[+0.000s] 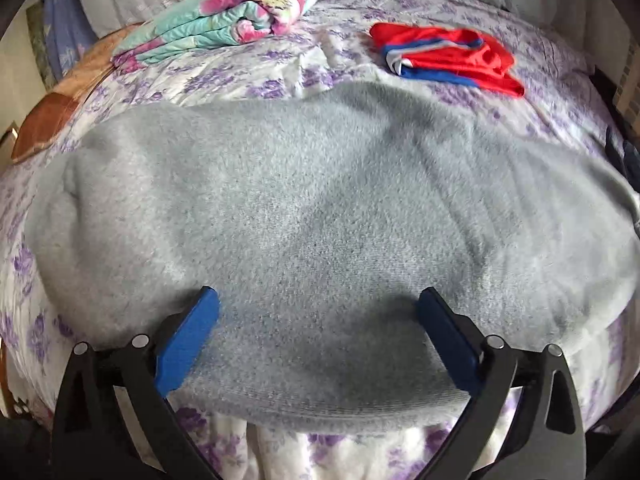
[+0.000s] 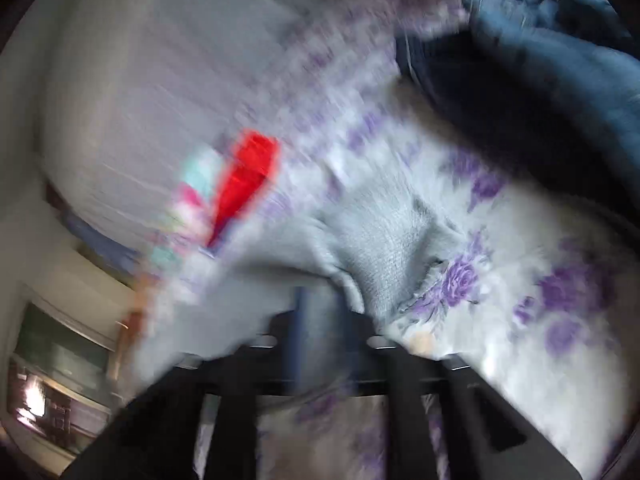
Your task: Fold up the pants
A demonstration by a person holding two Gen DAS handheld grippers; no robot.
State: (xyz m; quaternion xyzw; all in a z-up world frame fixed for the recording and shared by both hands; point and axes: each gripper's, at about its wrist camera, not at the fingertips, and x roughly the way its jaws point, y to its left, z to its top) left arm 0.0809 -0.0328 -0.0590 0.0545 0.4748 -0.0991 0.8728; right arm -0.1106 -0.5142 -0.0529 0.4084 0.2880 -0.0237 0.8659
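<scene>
Your left gripper (image 1: 318, 312) has its jaws spread wide, hovering over the near edge of the pants (image 1: 320, 216), which lie flat across the bed (image 1: 280, 72). Your right gripper (image 2: 316, 300) has its jaws pressed together on a bunched fold of the pants (image 2: 380, 232), in a blurred view. Farther back lie a red garment (image 1: 448, 56) and a floral quilt (image 1: 216, 20).

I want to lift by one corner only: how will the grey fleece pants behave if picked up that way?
Probably floppy: the grey pants lie in soft rolls on the bed, and the cloth bunches where the right gripper pinches it. The fuzzy nap suggests they will not slip from the pads. The left gripper is open above them.
</scene>
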